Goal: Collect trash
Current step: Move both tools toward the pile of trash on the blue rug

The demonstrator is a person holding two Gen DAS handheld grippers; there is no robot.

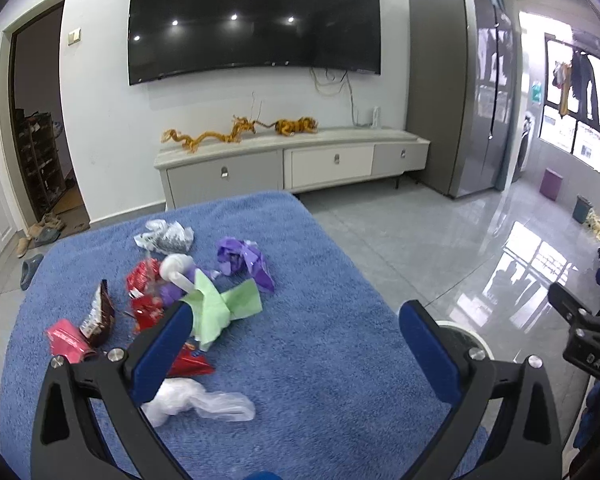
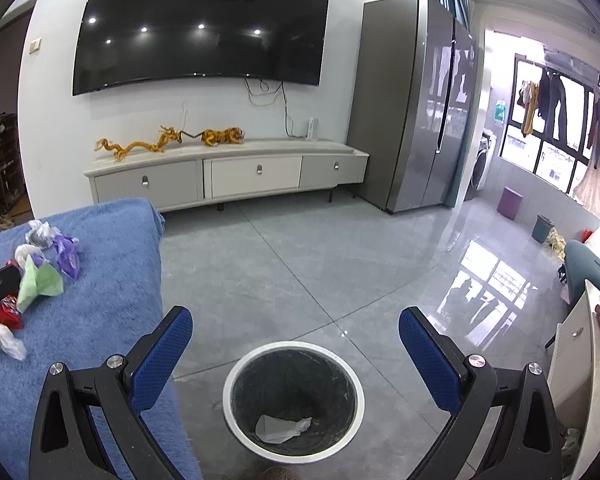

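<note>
Left tongs point(image 1: 296, 330) stand wide apart, gripping nothing. Right tongs point(image 2: 296, 332) also gape wide, nothing between their blue pads point(image 2: 162, 354).

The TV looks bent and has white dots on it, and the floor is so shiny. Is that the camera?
Left wrist view: the fisheye lens bows the TV; the dots are reflected lights. Right wrist view: same bowing, window glare on the tiled floor, black corners from the lens. The bin stays sharp.
</note>
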